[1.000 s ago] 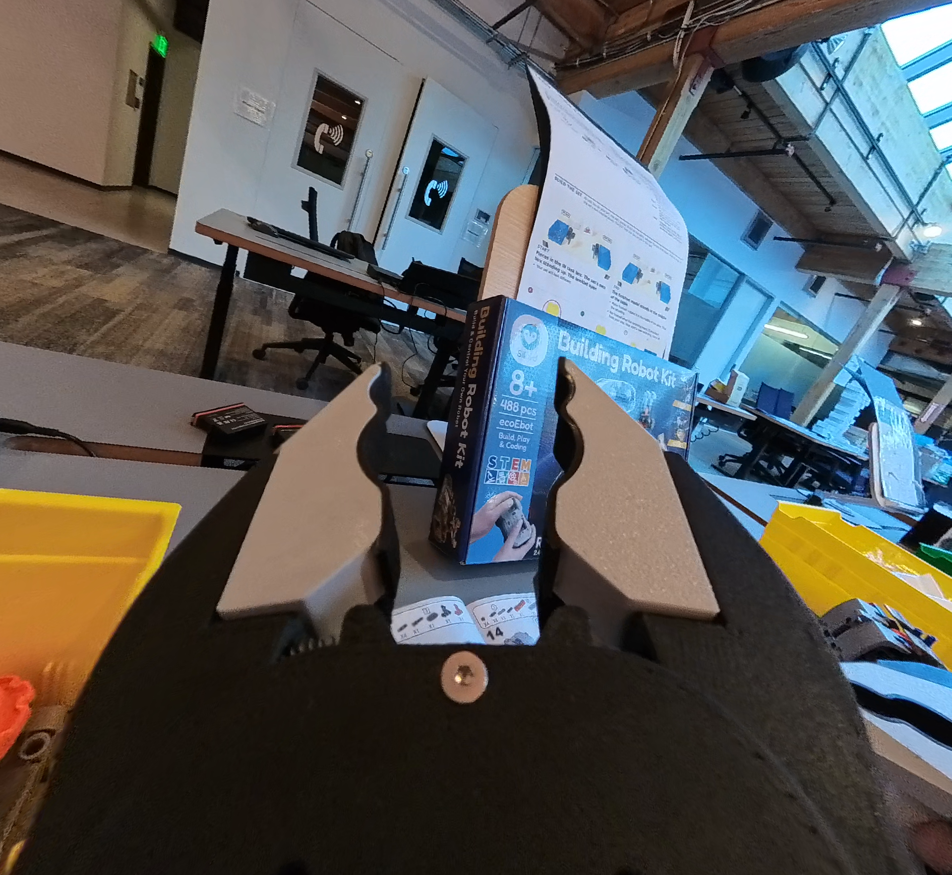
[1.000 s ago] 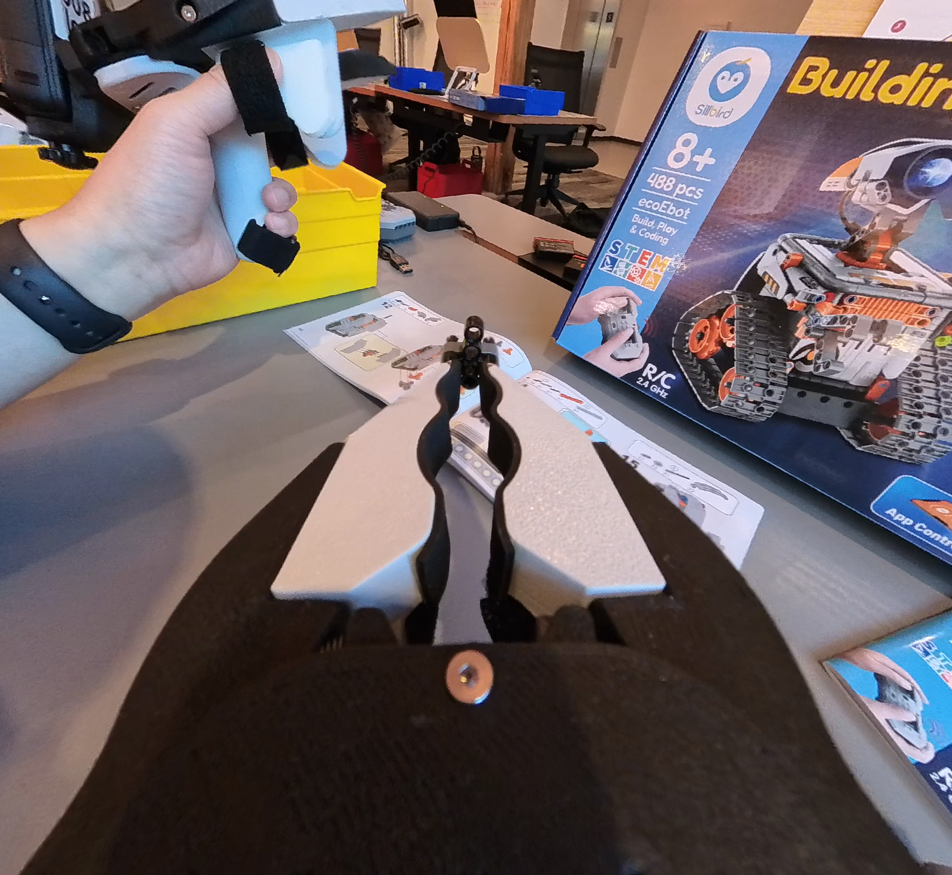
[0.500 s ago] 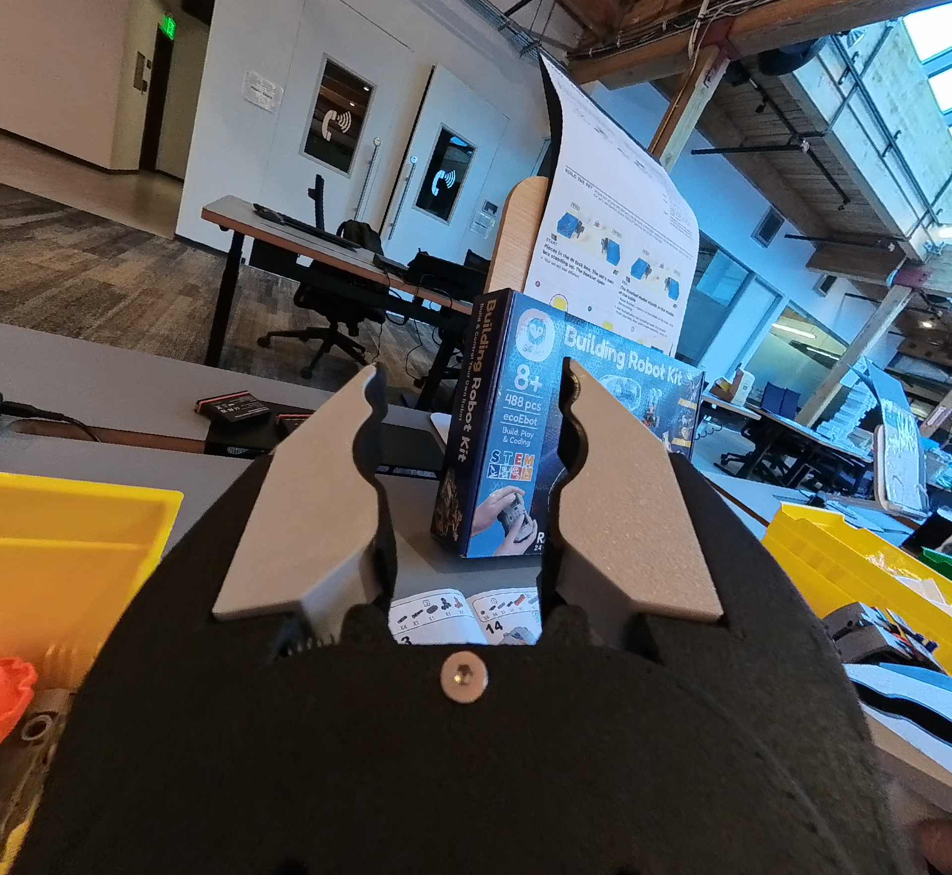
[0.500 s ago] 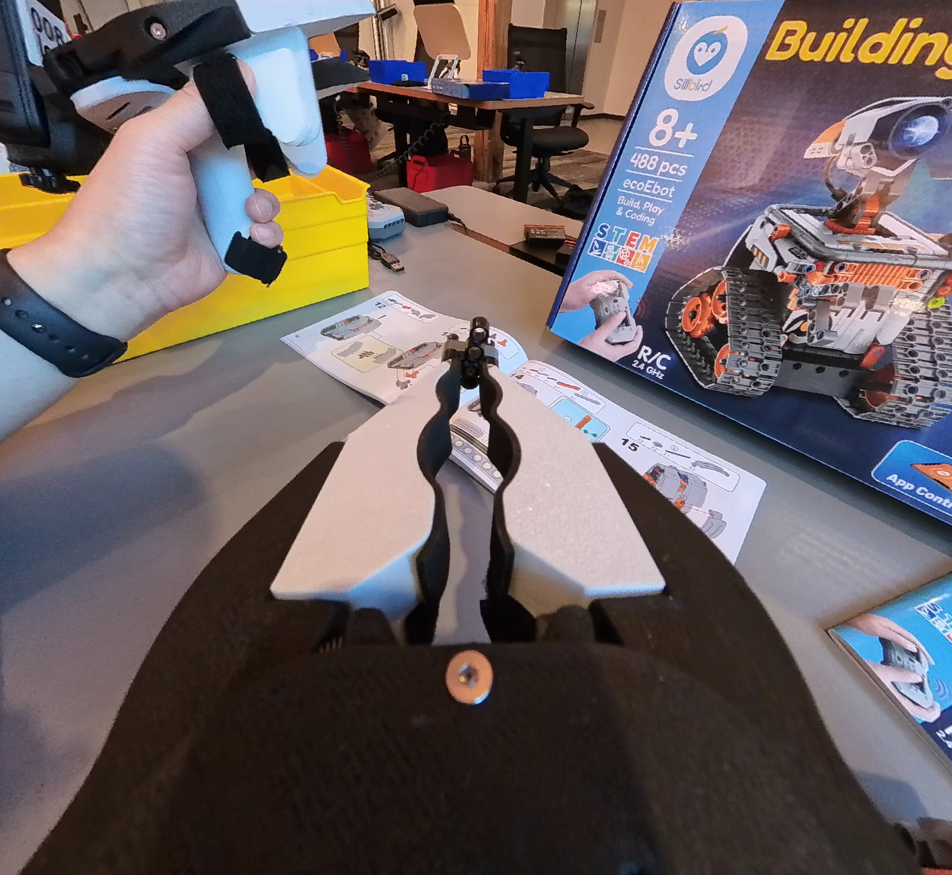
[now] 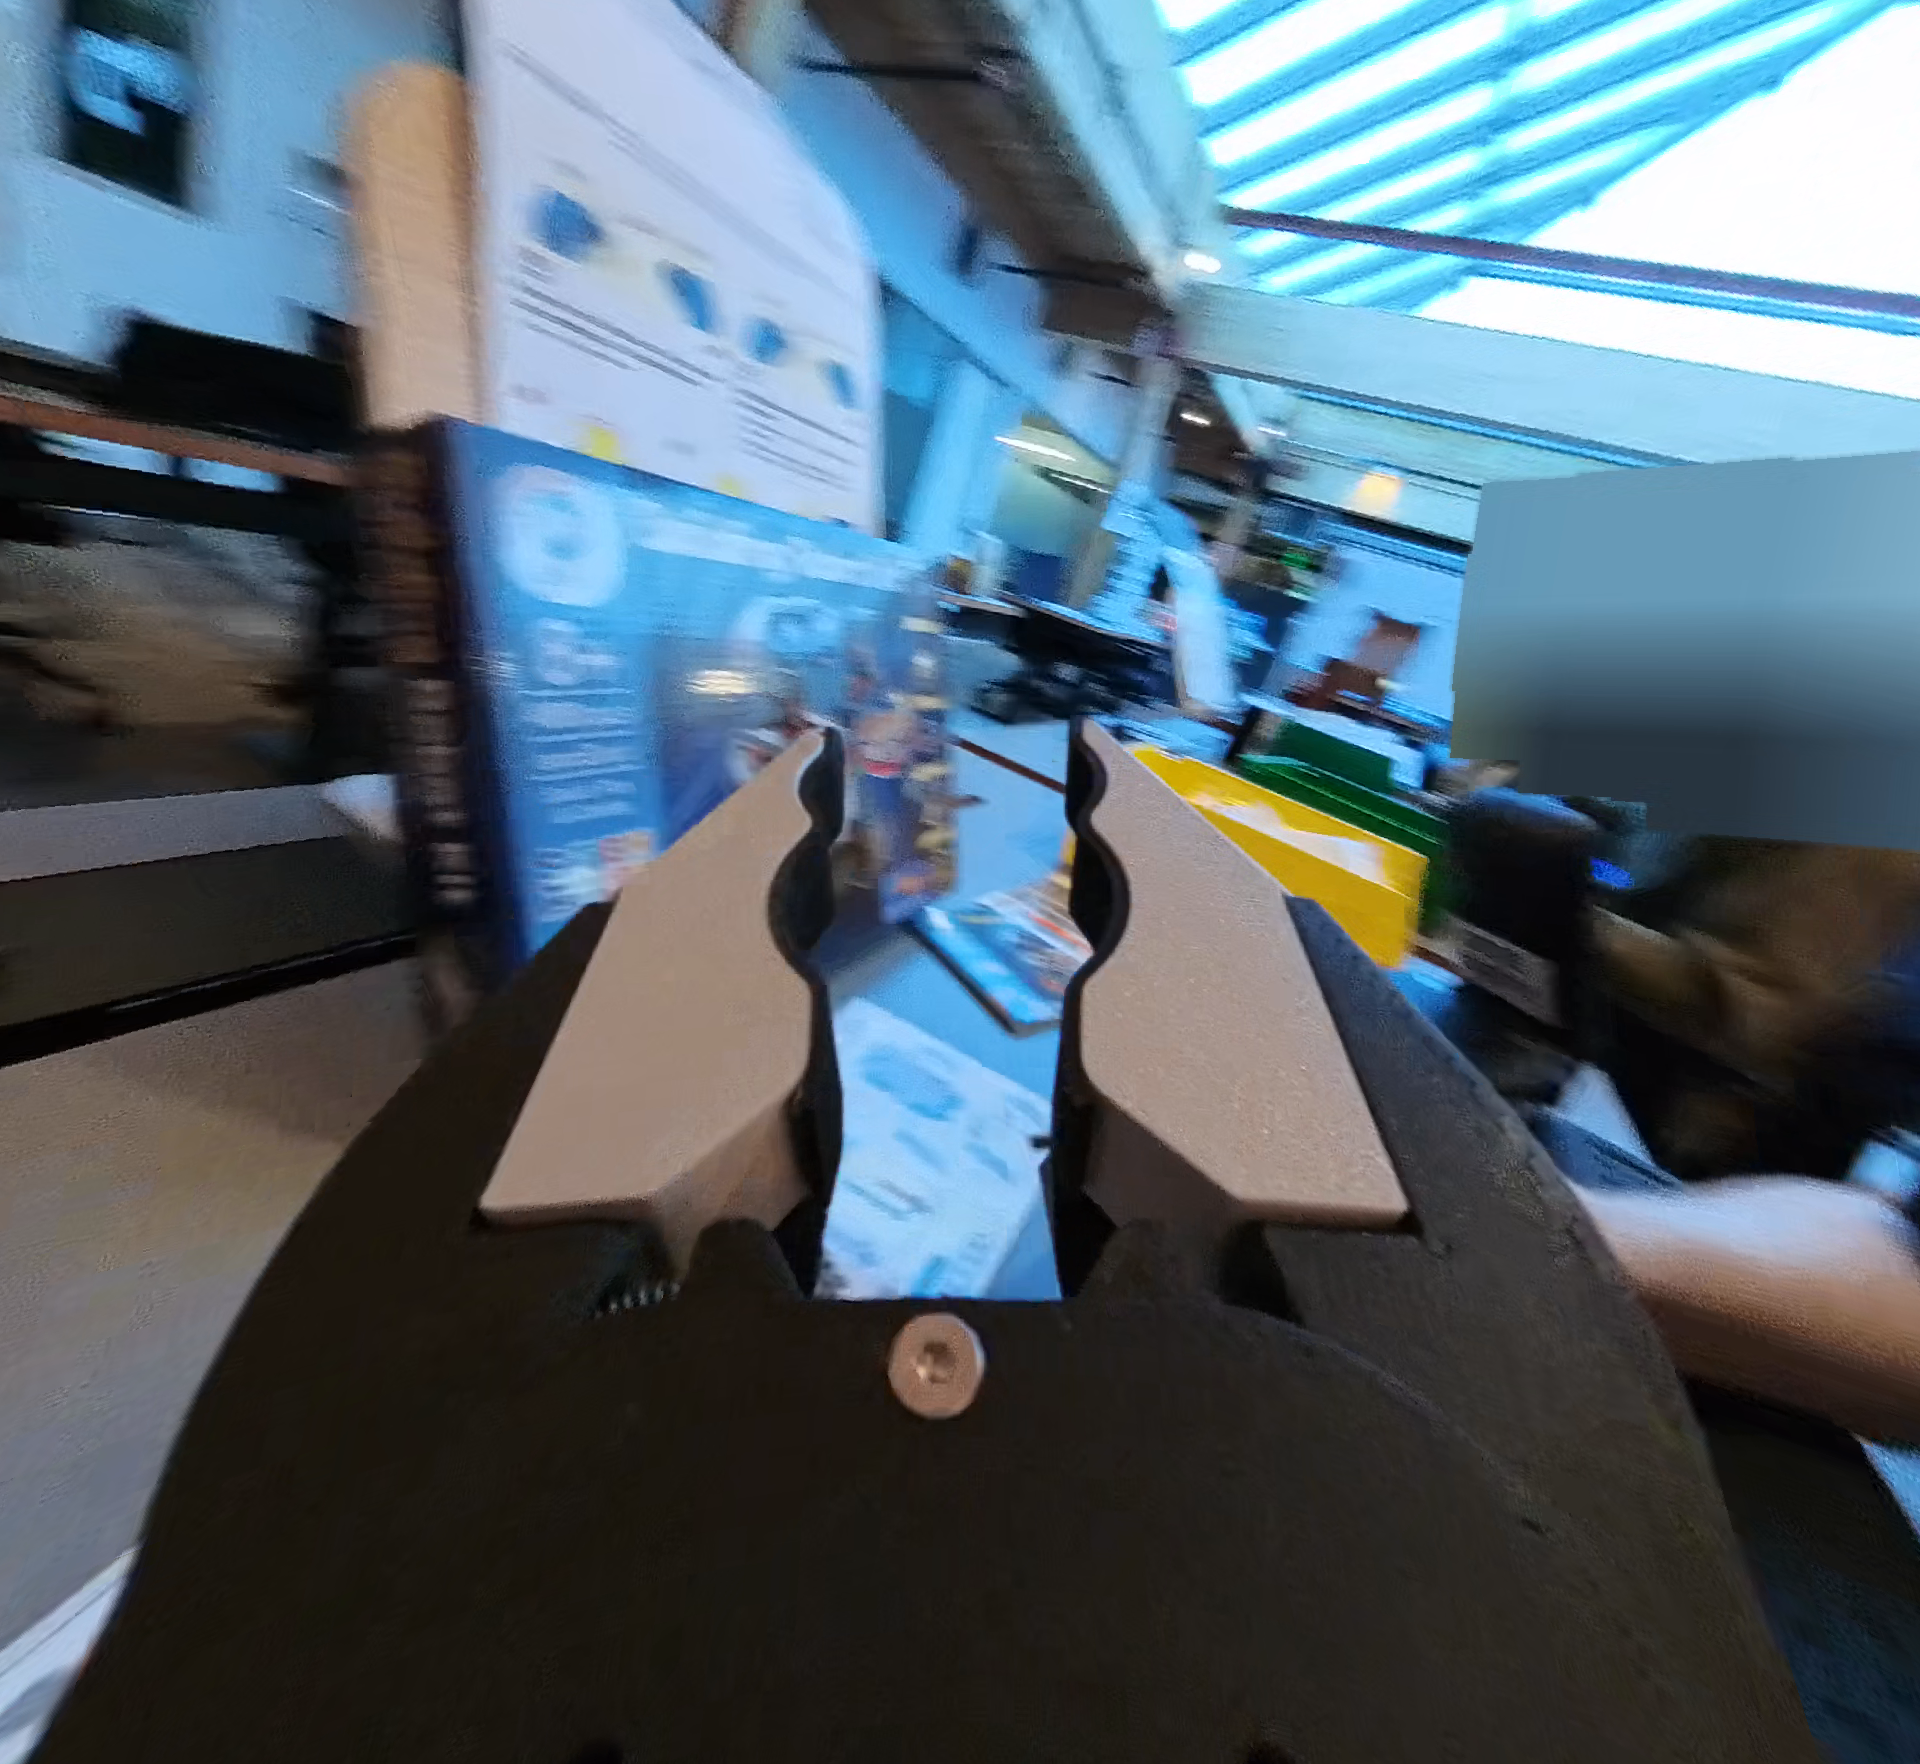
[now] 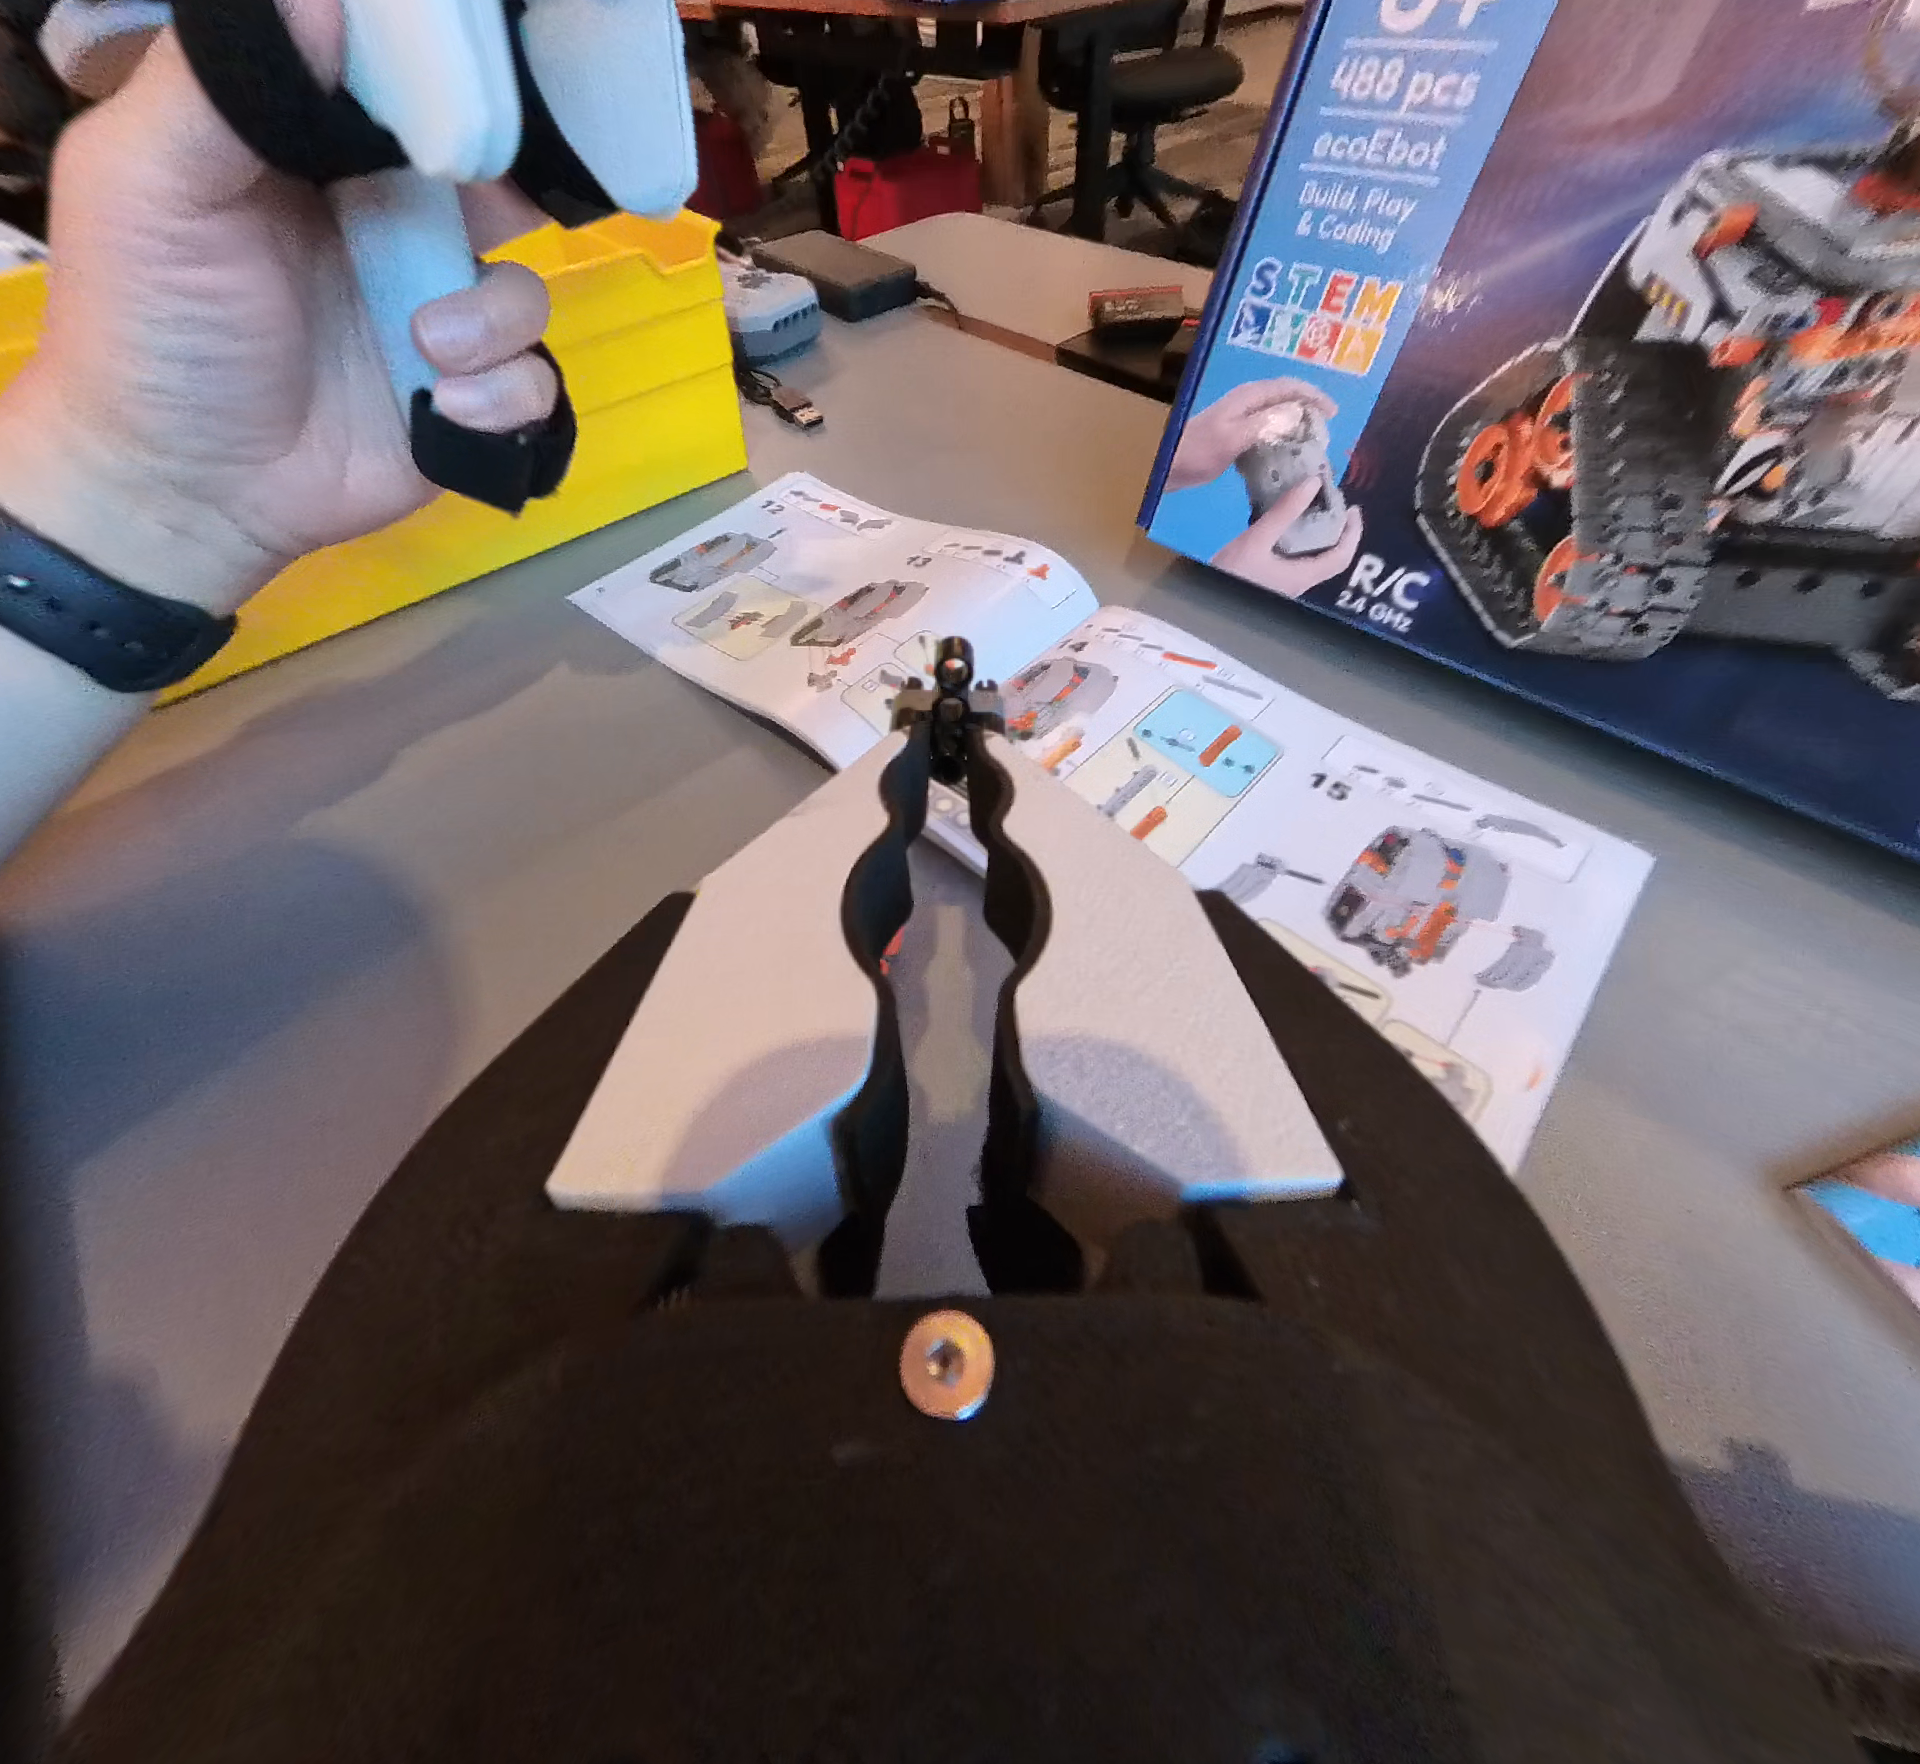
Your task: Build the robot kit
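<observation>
Small black part (image 6: 951,698) in right tongs (image 6: 948,727)

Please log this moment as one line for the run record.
left claw: open, empty, raised | right claw: shut on small black part above open booklet | kit box: upright behind

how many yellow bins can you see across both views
2. One yellow bin sits on the table behind the hand in the right wrist view; another yellow bin lies beyond the left gripper. More may be hidden.
</observation>
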